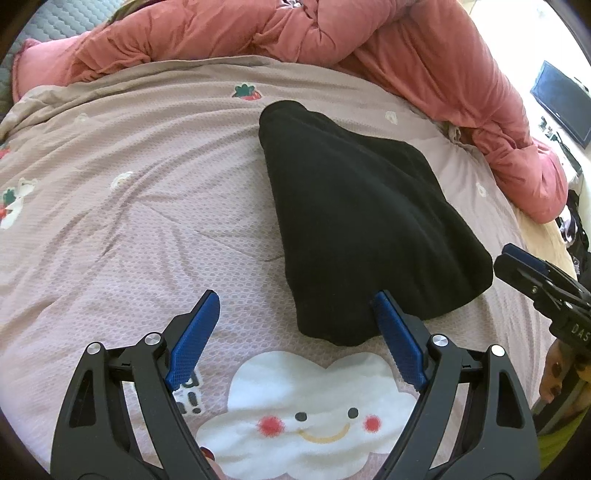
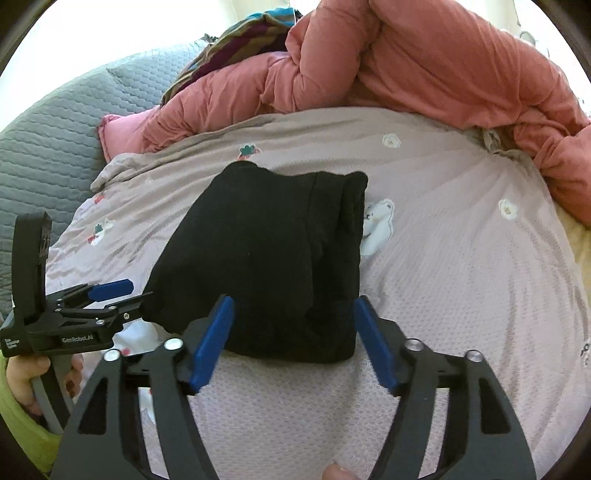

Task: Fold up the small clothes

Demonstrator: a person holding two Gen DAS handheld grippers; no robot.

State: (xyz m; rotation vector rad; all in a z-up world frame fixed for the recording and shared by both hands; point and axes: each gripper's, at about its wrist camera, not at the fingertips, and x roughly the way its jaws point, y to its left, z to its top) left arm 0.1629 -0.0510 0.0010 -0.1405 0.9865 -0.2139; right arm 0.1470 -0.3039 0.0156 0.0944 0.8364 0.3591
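Observation:
A folded black garment (image 1: 362, 214) lies on a pale pink printed blanket (image 1: 129, 206); it also shows in the right wrist view (image 2: 266, 258). My left gripper (image 1: 295, 299) is open and empty, just in front of the garment's near edge, its right finger beside that edge. My right gripper (image 2: 293, 306) is open and empty, its fingers straddling the garment's near edge without holding it. The right gripper's tip shows at the right edge of the left view (image 1: 517, 258); the left gripper shows at the left of the right view (image 2: 103, 295).
A bunched coral-pink duvet (image 1: 332, 33) lies along the back and right of the blanket (image 2: 443, 258). A grey quilted cover (image 2: 44, 147) lies at the left. A dark screen (image 1: 561, 103) stands far right. A white cloud face print (image 1: 314, 413) is near me.

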